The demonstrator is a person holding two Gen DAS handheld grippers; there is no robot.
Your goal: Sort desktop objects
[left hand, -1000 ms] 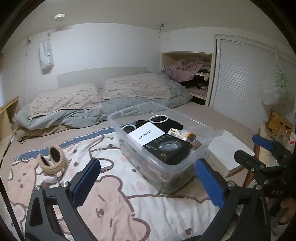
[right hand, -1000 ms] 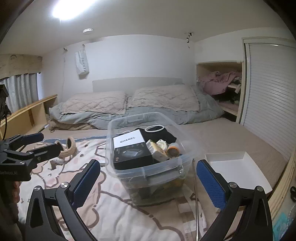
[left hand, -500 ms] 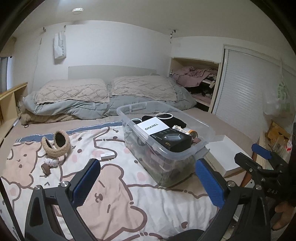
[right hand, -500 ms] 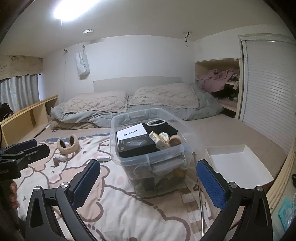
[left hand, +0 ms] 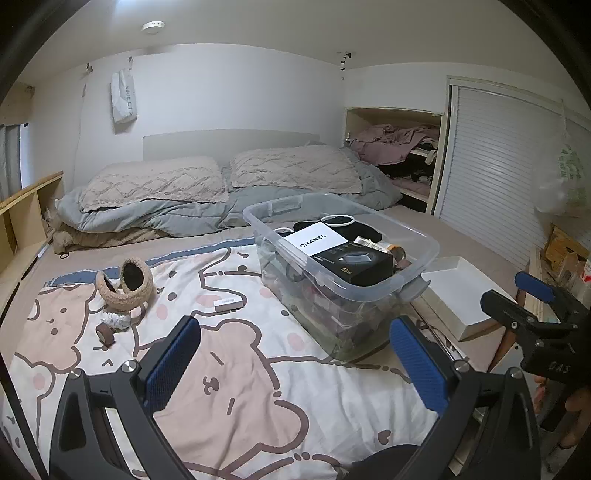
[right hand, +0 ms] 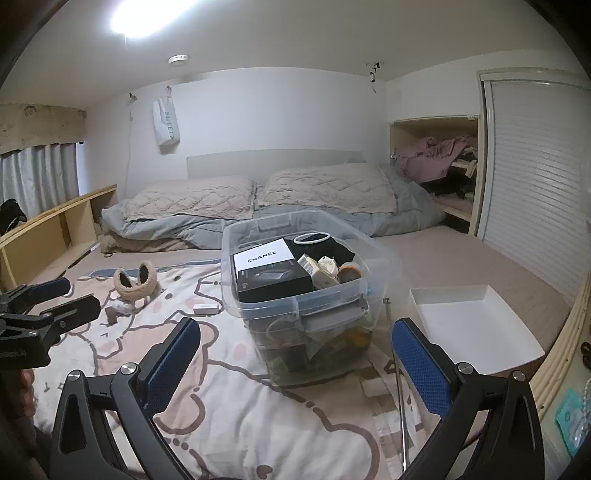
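Blue-padded left gripper [left hand: 293, 365] and right gripper [right hand: 295, 365] level above bedspread [left hand: 236, 398], fingers wide, empty, facing clear bin [right hand: 373, 295].

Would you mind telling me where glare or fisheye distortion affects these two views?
Right wrist view: the ceiling light blows out to white at top left. Left wrist view: no glare, only a small smoke detector overhead. Both views: dark corner vignette and bowed wall lines.
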